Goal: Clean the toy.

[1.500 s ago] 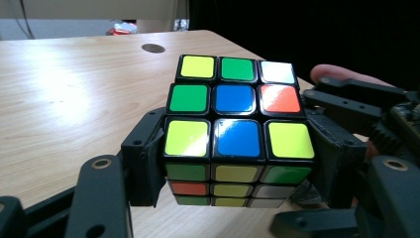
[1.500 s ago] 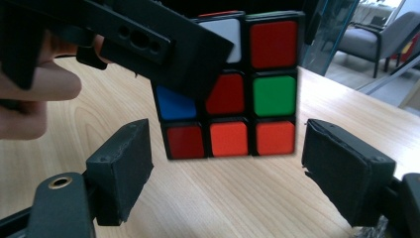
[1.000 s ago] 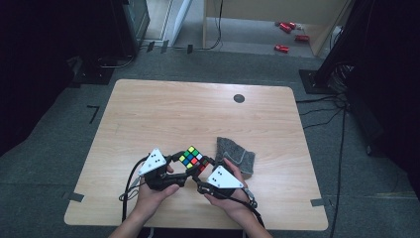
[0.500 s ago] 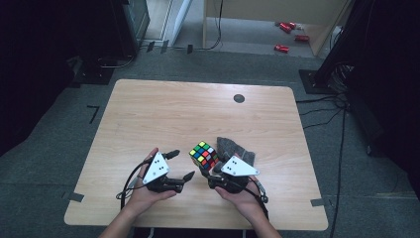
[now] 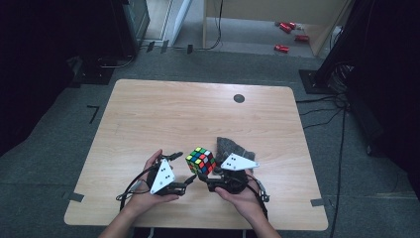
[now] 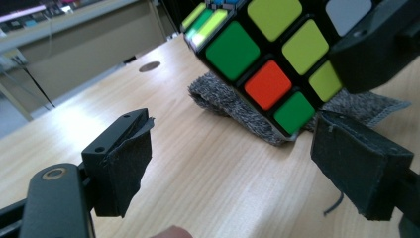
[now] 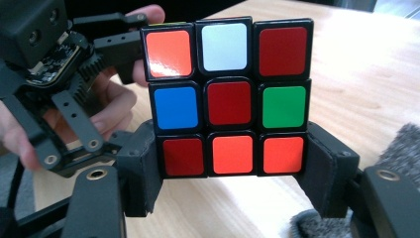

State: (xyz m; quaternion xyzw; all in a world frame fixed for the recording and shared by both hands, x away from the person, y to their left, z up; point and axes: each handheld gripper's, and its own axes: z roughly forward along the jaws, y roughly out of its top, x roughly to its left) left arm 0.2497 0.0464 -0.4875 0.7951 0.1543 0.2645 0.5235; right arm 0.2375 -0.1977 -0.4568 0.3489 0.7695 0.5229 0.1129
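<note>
A scrambled colour cube [image 5: 200, 160] hangs just above the wooden table [image 5: 173, 114], near its front edge. My right gripper [image 5: 207, 173] is shut on the cube's bottom layer; in the right gripper view its pads clamp the row of red and orange tiles [image 7: 230, 173]. My left gripper [image 5: 182, 169] sits left of the cube, open. Its jaws have just come off the cube and eased in slightly, with nothing between them. In the left gripper view [image 6: 237, 163] the cube [image 6: 267, 54] floats beyond and above the jaws.
A grey cloth [image 5: 230, 146] lies crumpled on the table right behind the cube and right hand. A black round grommet [image 5: 239, 98] sits near the far edge. Red items [image 5: 282, 48] lie on the floor beyond, cables to the right.
The left gripper has let go of the cube and drawn back to the left and down. The right gripper has lifted the cube slightly, alone.
</note>
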